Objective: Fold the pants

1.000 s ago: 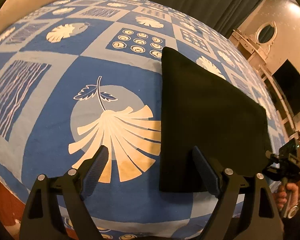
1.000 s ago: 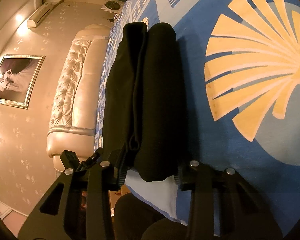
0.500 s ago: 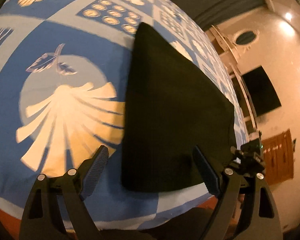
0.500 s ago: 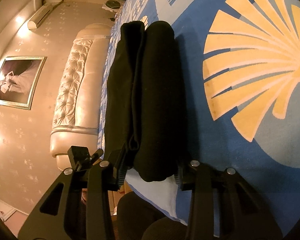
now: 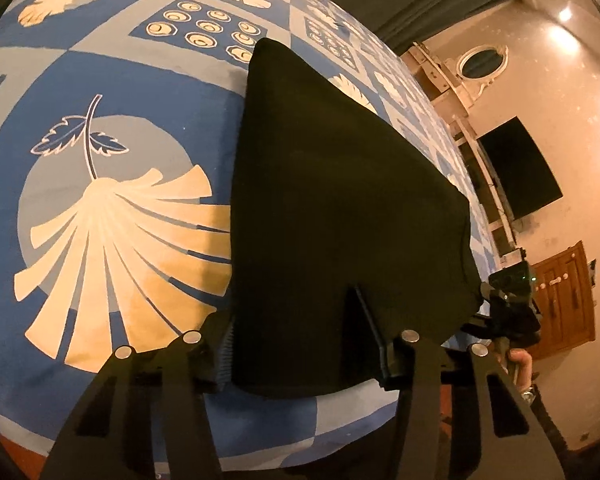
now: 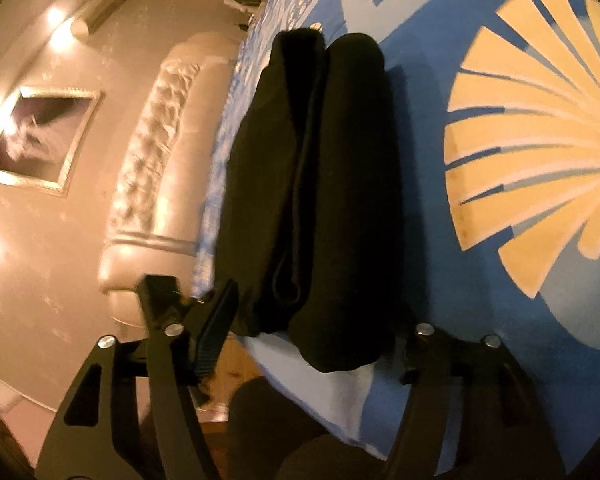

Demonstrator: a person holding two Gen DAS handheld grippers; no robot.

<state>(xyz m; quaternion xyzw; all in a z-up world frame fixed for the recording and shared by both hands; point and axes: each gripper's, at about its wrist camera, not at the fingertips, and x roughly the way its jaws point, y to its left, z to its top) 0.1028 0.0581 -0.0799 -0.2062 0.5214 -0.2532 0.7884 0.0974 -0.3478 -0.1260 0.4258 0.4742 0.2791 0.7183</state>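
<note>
Closing left gripper [image 5: 300,344] pinches folded pants [image 5: 340,200] near edge; right gripper [image 6: 312,320] just opened, pads clear. Final squaring judged next.

My left wrist camera sits low at the bed's near edge, angled down across the bedspread [image 5: 100,92] toward the far wall. My right wrist camera looks close along that edge toward the headboard [image 6: 156,160]. Both share the folded pants [image 5: 340,200].
</note>
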